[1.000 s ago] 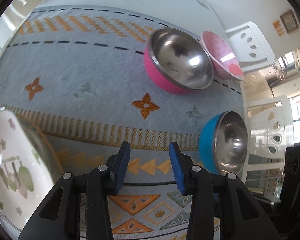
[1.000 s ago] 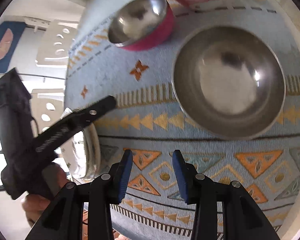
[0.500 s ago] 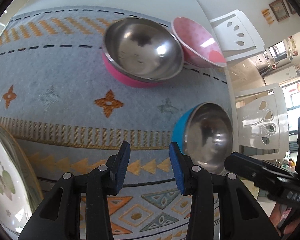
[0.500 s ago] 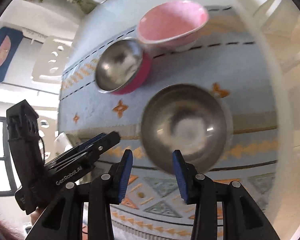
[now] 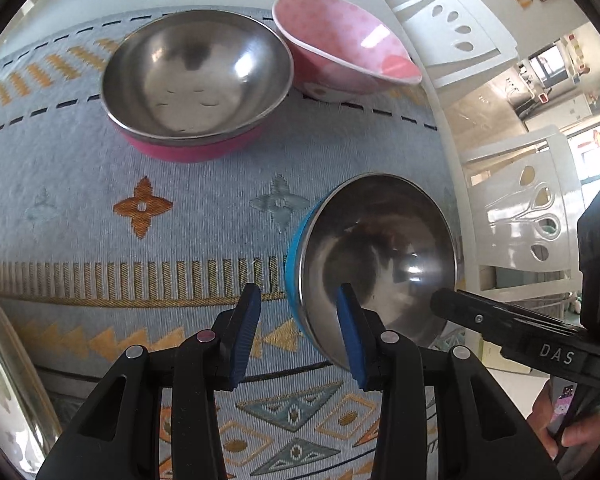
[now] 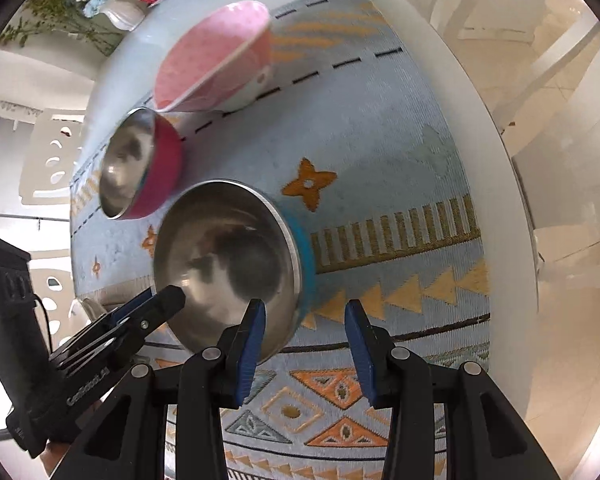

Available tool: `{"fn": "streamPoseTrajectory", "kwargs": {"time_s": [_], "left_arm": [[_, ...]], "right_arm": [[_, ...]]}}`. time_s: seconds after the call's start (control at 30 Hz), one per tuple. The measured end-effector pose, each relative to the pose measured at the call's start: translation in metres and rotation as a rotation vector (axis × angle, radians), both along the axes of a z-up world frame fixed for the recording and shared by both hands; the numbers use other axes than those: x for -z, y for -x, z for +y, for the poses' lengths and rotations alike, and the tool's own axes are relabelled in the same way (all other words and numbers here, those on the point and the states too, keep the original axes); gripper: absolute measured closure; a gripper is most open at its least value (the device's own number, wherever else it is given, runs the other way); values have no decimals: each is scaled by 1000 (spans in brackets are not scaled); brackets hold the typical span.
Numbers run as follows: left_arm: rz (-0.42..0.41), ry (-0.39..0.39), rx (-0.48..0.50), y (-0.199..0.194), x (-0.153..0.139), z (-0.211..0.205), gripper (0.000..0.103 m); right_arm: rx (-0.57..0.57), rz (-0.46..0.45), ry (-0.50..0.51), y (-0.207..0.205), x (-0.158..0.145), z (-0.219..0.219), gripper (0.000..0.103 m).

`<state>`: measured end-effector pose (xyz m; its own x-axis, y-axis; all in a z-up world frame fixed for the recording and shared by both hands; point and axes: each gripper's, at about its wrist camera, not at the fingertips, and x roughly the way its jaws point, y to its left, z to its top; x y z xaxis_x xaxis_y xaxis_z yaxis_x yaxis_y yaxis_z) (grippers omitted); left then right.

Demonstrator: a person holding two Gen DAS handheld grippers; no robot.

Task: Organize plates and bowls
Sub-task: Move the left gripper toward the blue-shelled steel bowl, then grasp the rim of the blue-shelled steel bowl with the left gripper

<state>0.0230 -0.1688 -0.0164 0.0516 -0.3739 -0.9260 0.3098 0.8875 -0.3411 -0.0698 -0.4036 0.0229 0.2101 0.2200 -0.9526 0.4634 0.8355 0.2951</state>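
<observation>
While both grippers hang steeply over a patterned runner (image 5: 188, 216), the left wrist view shows the left gripper (image 5: 296, 340) with its blue-padded jaws parted and nothing pressed between them — the near rim of a blue steel-lined bowl (image 5: 376, 260) falls in the gap, yet the pads do not close on it. Beyond, a pink steel-lined bowl (image 5: 196, 84) stands upright on the runner, and a pale pink patterned bowl (image 5: 340, 60) stands just to its right, the two rims close or touching. At the left edge, part of a white dish with a metallic rim (image 5: 4, 380) shows. At right, the right gripper (image 5: 452, 304) reaches over the blue bowl's far rim, a hand (image 5: 572, 432) gripping its handle; white chairs (image 5: 516, 220) stand past the table edge.

Seen from the right wrist view, the right gripper (image 6: 304, 340) also has its jaws apart and empty — its left finger overlaps the blue bowl (image 6: 228, 264) in the picture, whether touching cannot be told, while the right finger hangs over bare runner (image 6: 380, 200). The pink steel-lined bowl (image 6: 140, 164) lies just behind the blue one, the pale pink bowl (image 6: 216, 60) farther back. The left gripper (image 6: 168, 300) reaches in from the lower left over the blue bowl's rim. A vase of flowers (image 6: 112, 12) stands at the far end of the white table (image 6: 496, 184).
</observation>
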Motion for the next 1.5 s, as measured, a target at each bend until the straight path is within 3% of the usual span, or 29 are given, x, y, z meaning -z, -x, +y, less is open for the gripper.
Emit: {"fn": "streamPoseTrajectory", "kwargs": {"time_s": [0.37, 0.63, 0.8, 0.87, 1.07, 1.33, 1.5], "left_arm": [[35, -99, -66, -10, 22, -5, 67], [75, -65, -161, -13, 35, -2, 66], [103, 9, -204, -16, 42, -4, 79], [110, 33, -219, -13, 45, -4, 82], [112, 43, -226, -15, 46, -15, 87], [95, -5, -198, -16, 35, -9, 87], [96, 12, -206, -20, 34, -4, 89]], "right_arm": [[-1, 33, -41, -9, 28, -5, 63], [-21, 45, -63, -22, 40, -4, 63], [-36, 66, -67, -30, 47, -2, 63], [-49, 73, -71, -32, 49, 0, 69], [-72, 62, -92, -41, 47, 6, 83], [-111, 45, -67, -56, 38, 25, 84], [-123, 38, -75, -58, 40, 34, 84]]}}
